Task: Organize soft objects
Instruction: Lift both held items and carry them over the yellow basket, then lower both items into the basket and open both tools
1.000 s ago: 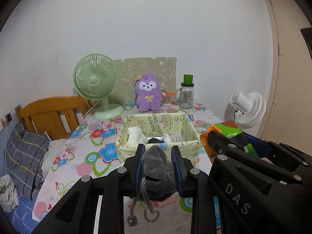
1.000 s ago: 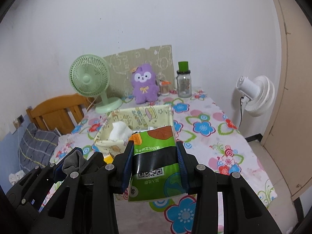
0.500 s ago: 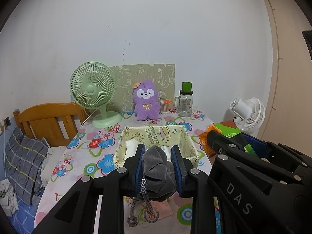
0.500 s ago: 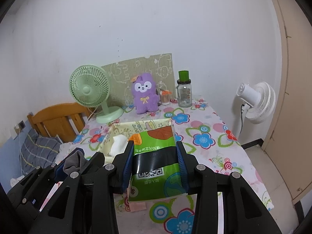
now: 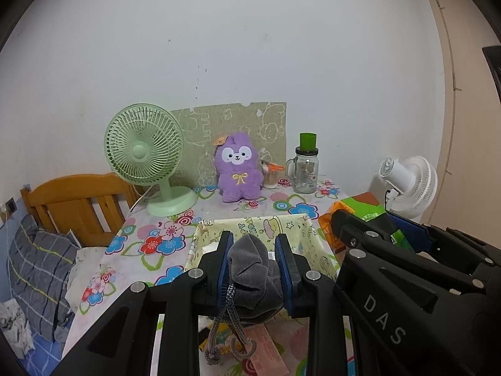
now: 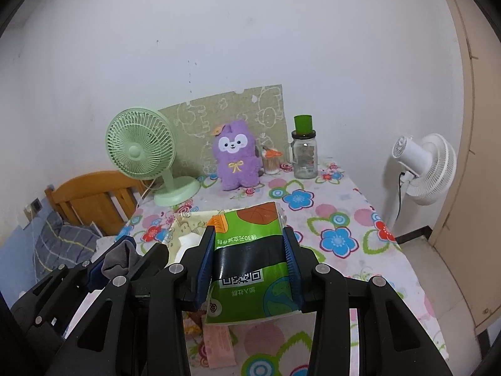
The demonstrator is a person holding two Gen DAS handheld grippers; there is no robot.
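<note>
Grey pouch (image 5: 254, 269) pinched in the raised left tool (image 5: 255, 252); right tool (image 6: 249, 249) alongside clamps a green tissue pack (image 6: 250, 257).

A white wall (image 6: 250, 31) fills the upper half. At 9 o'clock stands a wooden headboard (image 5: 75, 200); at 3 o'clock a white floor fan (image 6: 422, 169) before a beige door (image 6: 469, 156). A floral-clothed table (image 6: 344, 219) sits centre.

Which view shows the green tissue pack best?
The right wrist view: the green tissue pack fills the center, clamped in the right claw, with its QR code and print facing the camera. The left wrist view shows only the pack's upper corner at the right, mostly hidden behind the right claw's black frame.
</note>
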